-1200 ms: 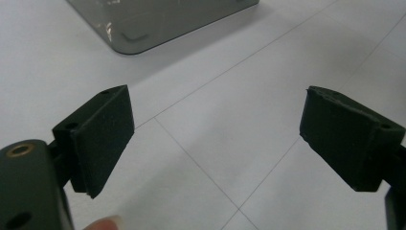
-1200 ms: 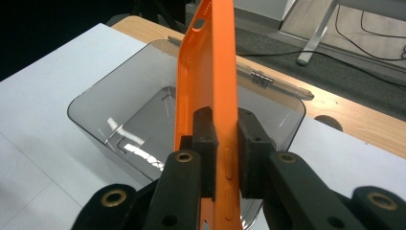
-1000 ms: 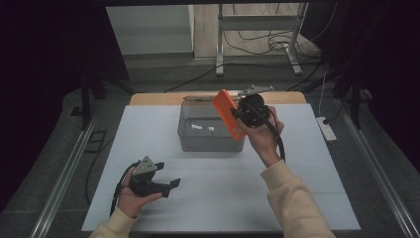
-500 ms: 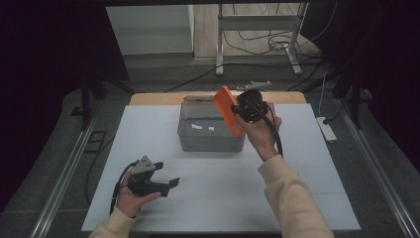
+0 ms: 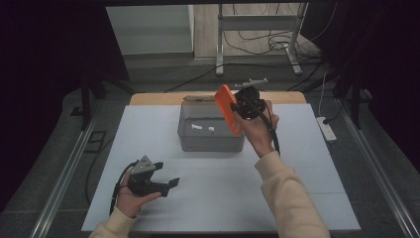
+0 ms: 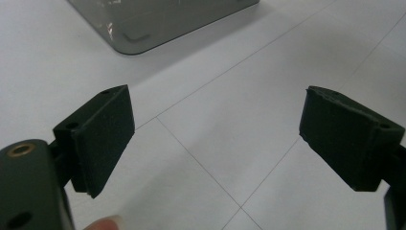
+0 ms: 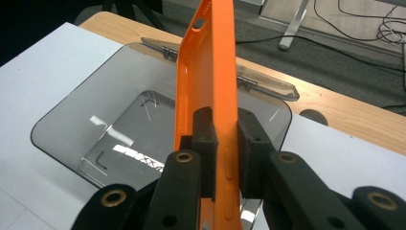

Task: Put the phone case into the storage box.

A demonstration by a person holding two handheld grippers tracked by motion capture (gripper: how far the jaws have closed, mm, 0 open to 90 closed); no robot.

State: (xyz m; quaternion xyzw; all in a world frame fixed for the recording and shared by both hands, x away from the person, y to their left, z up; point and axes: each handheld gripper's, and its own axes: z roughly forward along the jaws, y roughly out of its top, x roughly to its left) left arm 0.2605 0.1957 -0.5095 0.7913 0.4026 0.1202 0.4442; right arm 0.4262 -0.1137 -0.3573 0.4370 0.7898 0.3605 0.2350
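Right tongs [image 7: 225, 158] clamp orange case [image 7: 206, 86] over clear box [image 5: 210, 128]; left tongs [image 6: 215, 139] gape, empty

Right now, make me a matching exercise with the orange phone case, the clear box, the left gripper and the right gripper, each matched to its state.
1 orange phone case
2 clear plastic box
3 left gripper
4 right gripper

A jaws apart, nothing between them
B sits open on the white table
C clamped on an orange edge
D held up over the box

Pairs: 1-D, 2-B, 3-A, 4-C
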